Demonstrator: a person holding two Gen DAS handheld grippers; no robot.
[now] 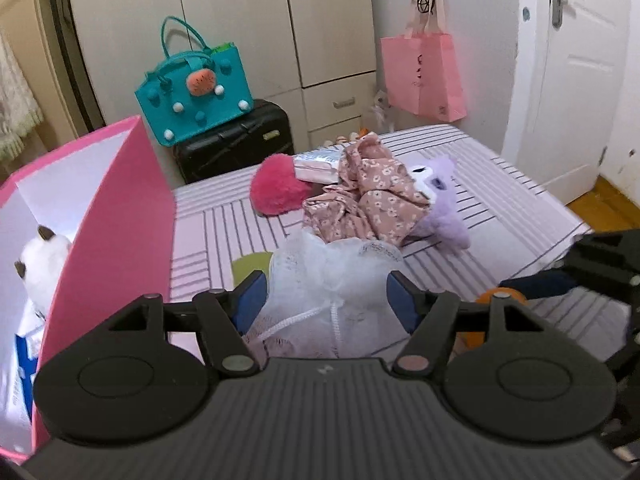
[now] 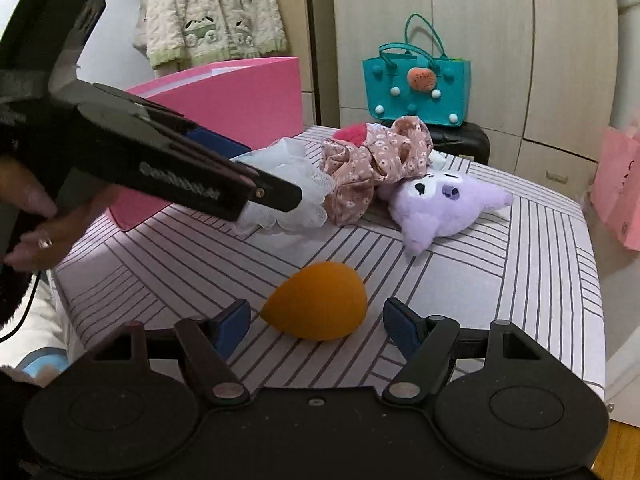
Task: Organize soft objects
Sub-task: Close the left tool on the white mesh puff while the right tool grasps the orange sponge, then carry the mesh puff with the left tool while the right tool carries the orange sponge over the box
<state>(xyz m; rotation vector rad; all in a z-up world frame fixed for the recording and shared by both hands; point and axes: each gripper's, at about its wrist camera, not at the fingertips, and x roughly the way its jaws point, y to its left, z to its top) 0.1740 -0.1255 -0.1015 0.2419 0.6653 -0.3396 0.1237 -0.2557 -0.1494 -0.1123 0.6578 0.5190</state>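
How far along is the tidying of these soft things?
Barely started. One white plush already sits in the pink box. The left hand-held gripper is around the white mesh pouf; the right hand-held gripper, open, brackets the orange sponge. The floral cloth, purple plush and pink fluffy item remain.

The left gripper [image 2: 280,196] is hiding part of the white mesh [image 2: 292,200]. The pink box [image 1: 116,216] is running off the frame edge, covering most of a white plush [image 1: 44,264]. The floral cloth [image 1: 372,196] is concealing part of the purple plush [image 1: 444,208].
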